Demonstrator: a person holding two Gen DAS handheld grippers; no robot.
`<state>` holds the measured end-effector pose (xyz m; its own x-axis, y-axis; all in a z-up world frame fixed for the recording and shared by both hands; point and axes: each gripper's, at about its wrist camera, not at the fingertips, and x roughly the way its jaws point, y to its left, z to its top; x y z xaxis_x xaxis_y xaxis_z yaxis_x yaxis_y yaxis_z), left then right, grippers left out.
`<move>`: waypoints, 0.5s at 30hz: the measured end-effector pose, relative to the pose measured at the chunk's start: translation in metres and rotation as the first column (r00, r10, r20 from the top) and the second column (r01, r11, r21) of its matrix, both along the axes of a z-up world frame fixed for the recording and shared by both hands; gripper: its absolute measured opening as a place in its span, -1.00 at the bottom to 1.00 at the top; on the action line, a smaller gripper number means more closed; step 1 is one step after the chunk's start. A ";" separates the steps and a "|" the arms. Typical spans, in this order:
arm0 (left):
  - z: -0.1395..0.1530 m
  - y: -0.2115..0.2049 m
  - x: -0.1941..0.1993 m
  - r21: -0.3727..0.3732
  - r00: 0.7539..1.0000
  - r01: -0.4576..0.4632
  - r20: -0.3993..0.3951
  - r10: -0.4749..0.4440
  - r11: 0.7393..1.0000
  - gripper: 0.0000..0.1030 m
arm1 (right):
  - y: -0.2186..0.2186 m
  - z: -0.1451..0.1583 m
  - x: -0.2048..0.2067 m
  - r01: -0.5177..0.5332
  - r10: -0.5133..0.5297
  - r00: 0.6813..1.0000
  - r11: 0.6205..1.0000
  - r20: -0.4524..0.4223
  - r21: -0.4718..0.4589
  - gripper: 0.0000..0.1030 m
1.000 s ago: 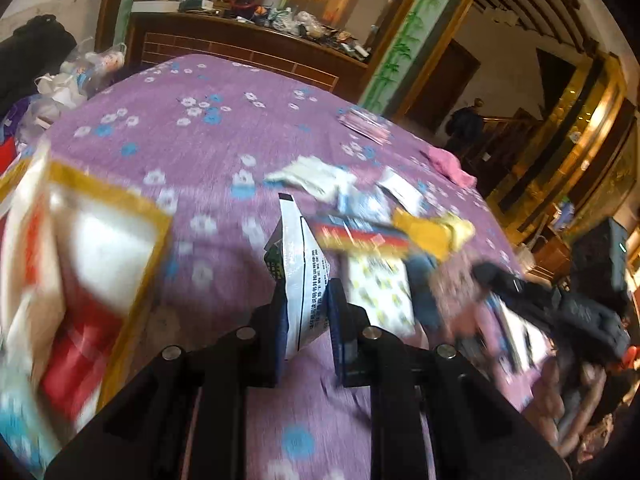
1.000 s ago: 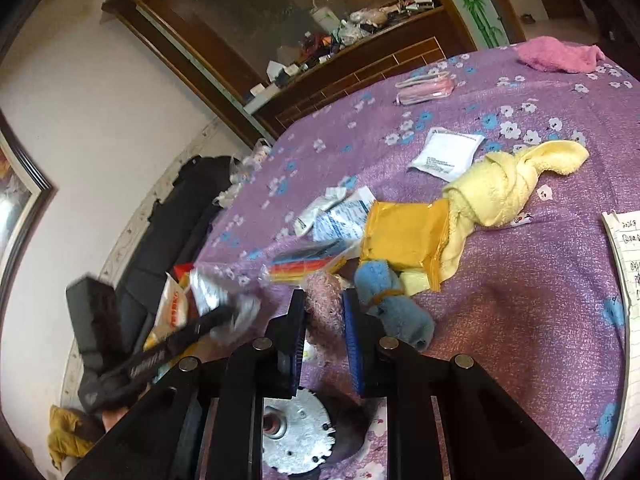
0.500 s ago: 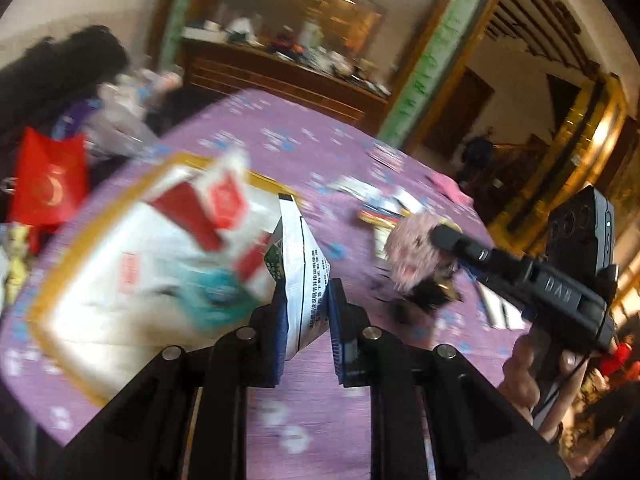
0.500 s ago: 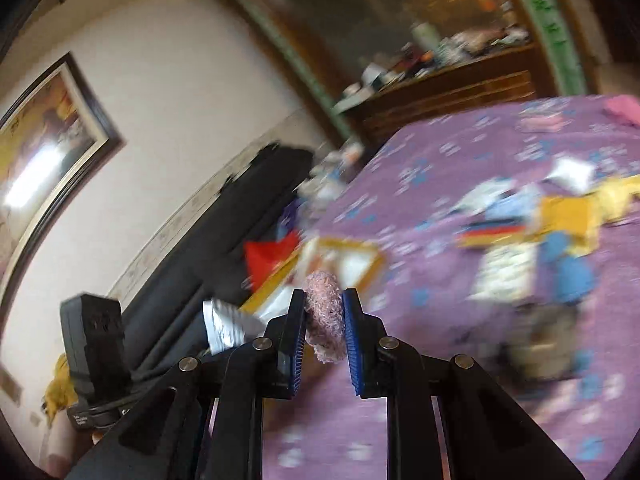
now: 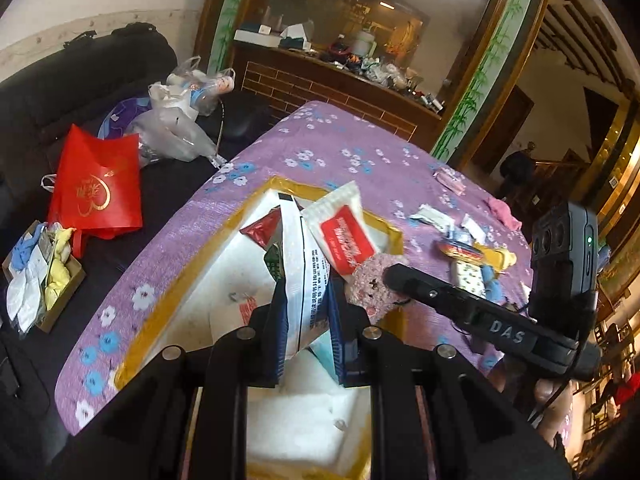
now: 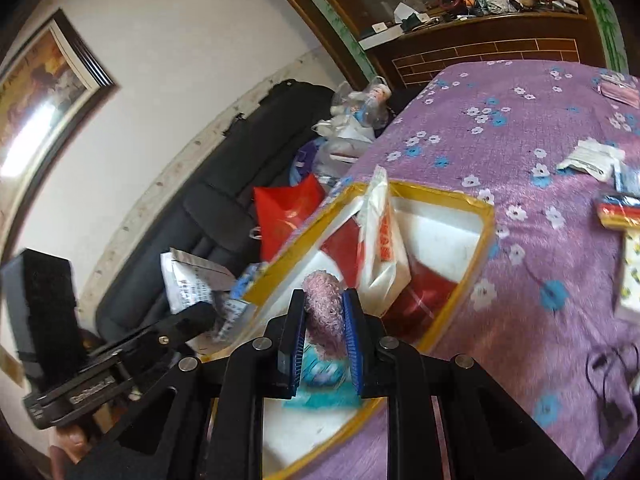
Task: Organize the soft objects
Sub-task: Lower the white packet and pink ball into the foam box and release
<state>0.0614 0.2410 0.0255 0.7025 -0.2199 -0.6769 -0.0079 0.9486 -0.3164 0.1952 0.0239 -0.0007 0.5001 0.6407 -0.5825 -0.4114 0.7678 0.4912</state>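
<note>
My left gripper [image 5: 306, 308] is shut on a white printed packet [image 5: 304, 276], held upright over a white foam box [image 5: 192, 280] with a yellow taped rim. My right gripper [image 6: 322, 320] is shut on a pink fuzzy plush toy [image 6: 324, 300] above the same box [image 6: 482, 236]. In the left wrist view the right gripper [image 5: 390, 280] comes in from the right with the plush toy [image 5: 370, 286]. The right wrist view shows the left gripper [image 6: 208, 312] at the left with its packet [image 6: 188, 280]. Inside the box lie a red-and-white packet [image 5: 344, 236], a white pouch [image 6: 384, 240] and something teal [image 6: 320, 384].
The box sits at the near-left edge of a purple floral tablecloth [image 5: 328, 152]. More packets and yellow and blue cloths [image 5: 476, 264] lie to the right. Beside the table, a black sofa [image 5: 80, 80] holds a red bag [image 5: 98, 184], plastic bags and a small cardboard tray [image 5: 40, 280].
Both grippers have swung left from the pile of cloths and packets to over the foam box, each still carrying its item.
</note>
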 end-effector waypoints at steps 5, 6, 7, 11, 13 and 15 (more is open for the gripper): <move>-0.020 0.004 0.026 0.034 0.999 -0.006 -0.045 0.008 0.999 -0.69 | 0.011 -0.017 0.008 0.020 -0.020 1.000 1.000 -0.024 -0.007 -0.63; -0.026 0.004 0.034 0.035 0.998 0.003 -0.062 -0.001 0.999 -0.69 | 0.013 -0.017 0.008 0.018 -0.018 1.000 1.000 -0.025 -0.006 -0.61; -0.031 0.003 0.039 0.030 0.997 0.014 -0.078 -0.012 0.999 -0.69 | 0.014 -0.016 0.007 0.015 -0.015 1.000 1.000 -0.020 0.001 -0.58; -0.051 0.007 0.057 -0.026 0.989 0.021 -0.145 -0.024 0.999 -0.63 | 0.014 -0.012 0.001 0.013 -0.014 1.000 0.999 0.024 0.039 0.07; -0.051 0.007 0.057 -0.058 0.984 0.028 -0.173 -0.037 0.998 -0.59 | 0.004 -0.005 -0.012 0.011 -0.016 0.997 0.998 0.079 0.064 0.58; -0.045 0.007 0.049 -0.088 0.988 0.025 -0.147 -0.038 0.996 -0.59 | -0.001 0.002 -0.021 0.014 -0.023 0.992 0.997 0.127 0.076 0.61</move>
<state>0.1105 0.2479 -0.0195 0.5875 -0.3019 -0.7508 -0.0314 0.9186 -0.3940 0.1744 0.0229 0.0016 0.5796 0.6703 -0.4635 -0.4608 0.7387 0.4920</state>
